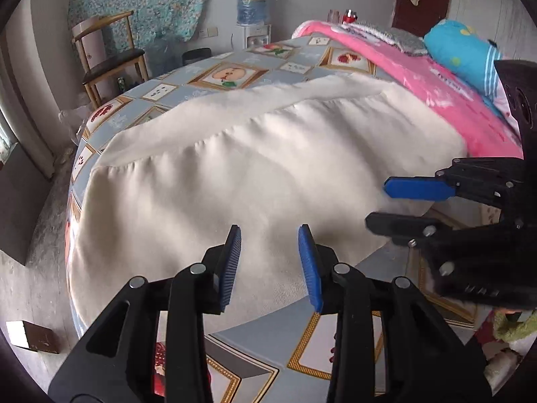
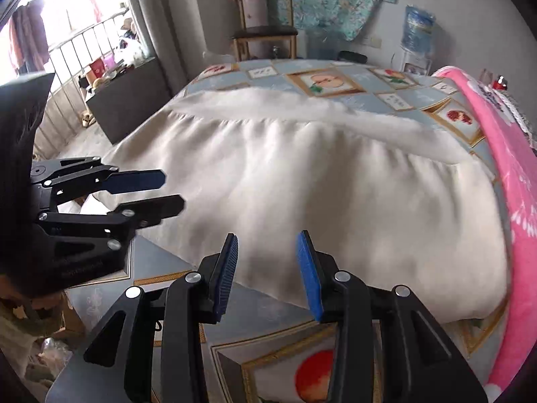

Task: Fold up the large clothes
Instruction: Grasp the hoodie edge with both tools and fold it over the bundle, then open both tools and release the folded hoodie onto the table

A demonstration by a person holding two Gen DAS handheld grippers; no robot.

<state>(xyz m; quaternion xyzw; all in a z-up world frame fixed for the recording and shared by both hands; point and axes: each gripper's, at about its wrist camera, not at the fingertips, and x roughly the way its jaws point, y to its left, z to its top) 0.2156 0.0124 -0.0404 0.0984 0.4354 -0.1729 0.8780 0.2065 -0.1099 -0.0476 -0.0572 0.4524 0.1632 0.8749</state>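
The cream garment (image 1: pixel 268 168) lies spread flat across the fruit-patterned sheet (image 1: pixel 228 74) on the bed, a pink blanket (image 1: pixel 446 94) along its far side. Both claws hover just over its near hem, the left gripper (image 1: pixel 270 235) and right gripper (image 2: pixel 266 240) parted, grasping nothing.

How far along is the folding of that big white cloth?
Early. The white cloth lies spread on the bed, its far edge apparently turned over once. Both the left gripper and right gripper hover open over its near edge, holding nothing. Most folds remain.
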